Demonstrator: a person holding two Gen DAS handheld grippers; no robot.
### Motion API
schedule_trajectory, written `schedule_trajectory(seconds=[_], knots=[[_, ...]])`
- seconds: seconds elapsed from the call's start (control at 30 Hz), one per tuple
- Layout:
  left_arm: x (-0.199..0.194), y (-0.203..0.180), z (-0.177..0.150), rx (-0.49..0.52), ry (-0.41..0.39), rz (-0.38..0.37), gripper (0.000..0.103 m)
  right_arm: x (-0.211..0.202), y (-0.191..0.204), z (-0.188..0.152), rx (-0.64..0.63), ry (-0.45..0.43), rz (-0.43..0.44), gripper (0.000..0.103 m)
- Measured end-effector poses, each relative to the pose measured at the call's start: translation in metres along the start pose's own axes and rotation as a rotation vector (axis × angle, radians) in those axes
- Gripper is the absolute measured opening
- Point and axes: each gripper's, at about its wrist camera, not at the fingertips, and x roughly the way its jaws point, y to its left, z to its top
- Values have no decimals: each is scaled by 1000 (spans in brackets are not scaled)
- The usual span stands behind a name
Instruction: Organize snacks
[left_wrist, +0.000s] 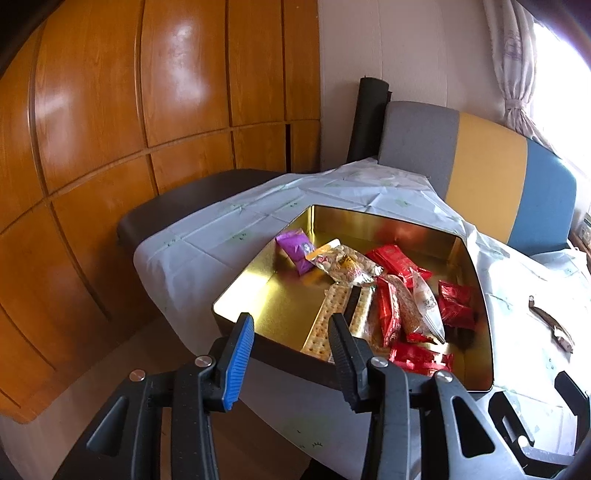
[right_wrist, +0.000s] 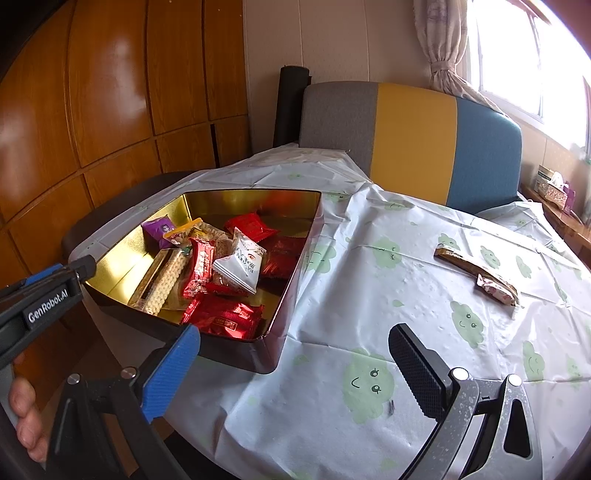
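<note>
Hovering: left tool (left_wrist: 291, 332) half-open, empty, over tin (left_wrist: 476, 280); right tool (right_wrist: 295, 354) wide, empty. Bar (right_wrist: 476, 275) ahead-right on counter (right_wrist: 369, 295): light, crinkly, slippery; pinch mid-length.

Table covered with a white tablecloth (right_wrist: 369, 258) printed in pale green smiling clouds, creased and hanging over the near edge. Behind the table's far edge stood a sofa backrest (right_wrist: 410, 140) in grey, yellow and blue panels, with a dark upright roll (right_wrist: 290, 107) beside its grey end. Glossy wooden wall panels (left_wrist: 129, 110) filled the left. A tied patterned curtain (right_wrist: 441, 55) hung by a bright window (right_wrist: 517, 55). A dark seat (left_wrist: 192, 199) stood beyond the table's left corner.
</note>
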Motion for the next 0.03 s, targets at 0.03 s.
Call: schedule_trajectory(seconds=[0.03], knots=[[-1, 0, 0, -2, -2, -5, 42, 0, 0, 0, 1, 0, -2, 103]])
